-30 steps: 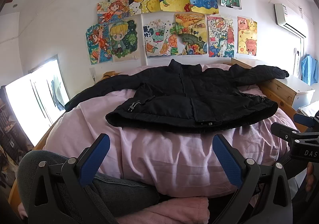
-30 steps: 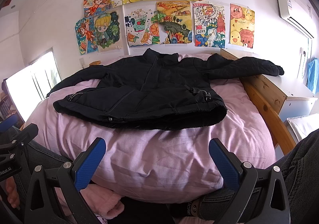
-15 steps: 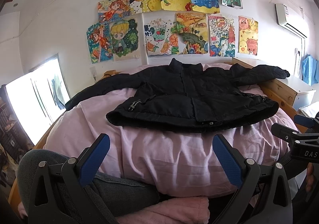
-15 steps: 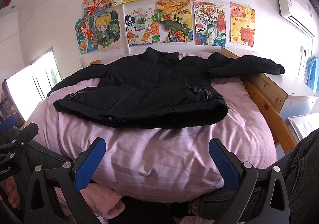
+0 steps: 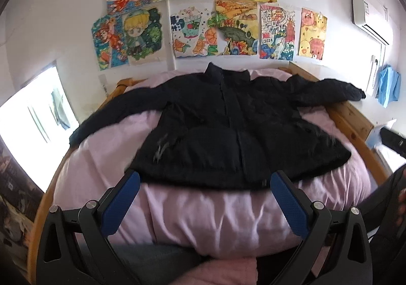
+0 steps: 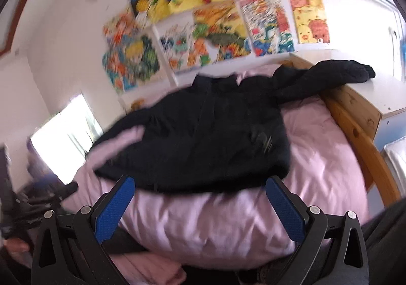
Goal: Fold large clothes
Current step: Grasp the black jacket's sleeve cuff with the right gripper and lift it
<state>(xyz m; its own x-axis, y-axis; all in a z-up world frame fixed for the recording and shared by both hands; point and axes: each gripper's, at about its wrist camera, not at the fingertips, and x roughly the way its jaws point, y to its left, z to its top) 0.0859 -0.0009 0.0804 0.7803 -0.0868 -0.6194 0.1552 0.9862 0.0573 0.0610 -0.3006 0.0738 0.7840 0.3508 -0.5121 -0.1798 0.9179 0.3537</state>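
Observation:
A black padded jacket (image 5: 228, 132) lies spread front-up on a pink-sheeted bed (image 5: 203, 211), collar toward the wall, both sleeves stretched out sideways. It also shows in the right wrist view (image 6: 208, 137), blurred. My left gripper (image 5: 204, 181) is open and empty, its blue pads just short of the jacket's hem. My right gripper (image 6: 199, 183) is open and empty, also near the hem. The right sleeve (image 6: 342, 74) rests over the wooden bed rail.
A wooden bed frame (image 5: 355, 122) runs along the right, with a white cabinet top (image 6: 375, 97) beside it. Children's drawings (image 5: 228, 26) cover the wall behind. A bright window (image 5: 30, 127) is at the left. My knees show below both grippers.
Both grippers have moved forward and up toward the jacket's hem. The right wrist view has tilted and blurred with motion. The jacket has not moved.

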